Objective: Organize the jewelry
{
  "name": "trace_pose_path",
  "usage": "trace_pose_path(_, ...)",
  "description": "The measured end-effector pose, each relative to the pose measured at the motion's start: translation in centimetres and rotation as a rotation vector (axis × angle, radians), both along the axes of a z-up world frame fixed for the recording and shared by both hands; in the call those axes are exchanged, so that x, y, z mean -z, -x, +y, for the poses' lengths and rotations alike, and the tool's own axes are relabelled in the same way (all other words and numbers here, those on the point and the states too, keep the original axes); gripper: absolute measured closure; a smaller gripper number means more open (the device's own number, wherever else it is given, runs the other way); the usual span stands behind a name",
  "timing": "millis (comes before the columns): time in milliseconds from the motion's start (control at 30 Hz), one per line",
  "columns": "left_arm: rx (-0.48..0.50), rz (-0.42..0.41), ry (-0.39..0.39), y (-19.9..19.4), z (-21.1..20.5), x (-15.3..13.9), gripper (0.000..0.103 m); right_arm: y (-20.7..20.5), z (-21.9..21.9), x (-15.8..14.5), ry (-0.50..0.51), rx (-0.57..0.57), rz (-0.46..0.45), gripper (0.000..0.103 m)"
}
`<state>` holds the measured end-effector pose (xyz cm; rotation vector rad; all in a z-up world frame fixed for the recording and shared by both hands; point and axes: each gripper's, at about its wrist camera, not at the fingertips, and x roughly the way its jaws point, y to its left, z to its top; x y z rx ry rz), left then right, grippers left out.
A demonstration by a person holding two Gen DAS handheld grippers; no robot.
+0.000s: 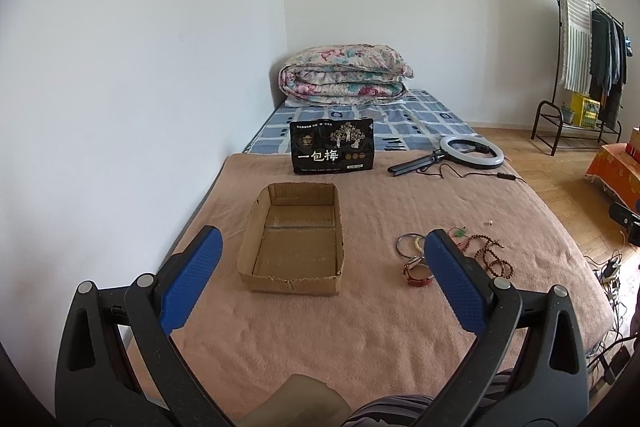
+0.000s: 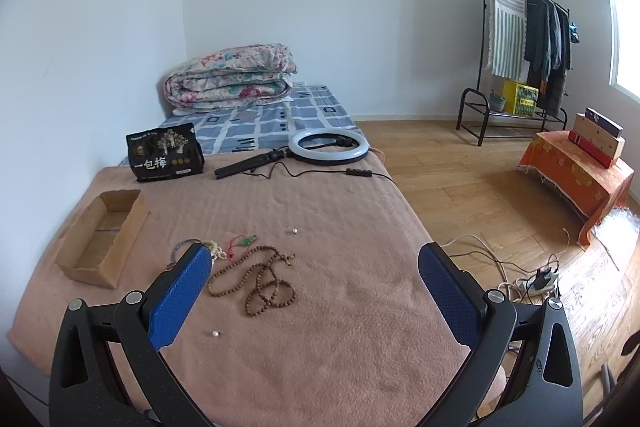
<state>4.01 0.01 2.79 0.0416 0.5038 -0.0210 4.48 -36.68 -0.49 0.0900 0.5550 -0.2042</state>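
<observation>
Both pictures are bright with soft daylight. In the right wrist view a window (image 2: 626,47) at the far right edge glows white and washed out, so the light comes from that side. The walls look pale and even, a bit grey in the corner. Shadows are soft: a faint one sits behind the clothes rack (image 2: 516,39) on the wall, and a small one lies inside the box (image 1: 294,239). The floor (image 2: 480,187) has a light shine. Straight lines bend near the edges, and the corners go black. Things look sharp, only slightly soft far away.
</observation>
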Motion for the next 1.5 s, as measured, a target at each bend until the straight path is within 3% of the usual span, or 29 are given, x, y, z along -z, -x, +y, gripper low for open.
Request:
trace_pose_path(200, -0.044, 0.001, -0.012, -0.2, -1.1, 0.3, 0.000, -0.8, -0.5, 0.6, 0.028, -0.057, 0.001, 0.000)
trace_pose_path(667, -0.136, -0.015, 0.059, 0.7, -1.5, -0.8, 0.000, -2.1, -1.5, 0.5, 0.055, -0.116, -0.007, 0.000)
trace_pose_path(1133, -0.036, 0.010, 0.023, 0.8, -1.5, -0.4, 0.000, -0.2, -0.3, 1.3, 0.046, -0.052, 0.003, 0.000)
trace_pose_path(1500, -0.002, 0.042, 0.023, -1.3, -1.8, 1.4, 0.000, -1.5, -0.1, 2.6, 0.059, -0.033, 0.048, 0.000)
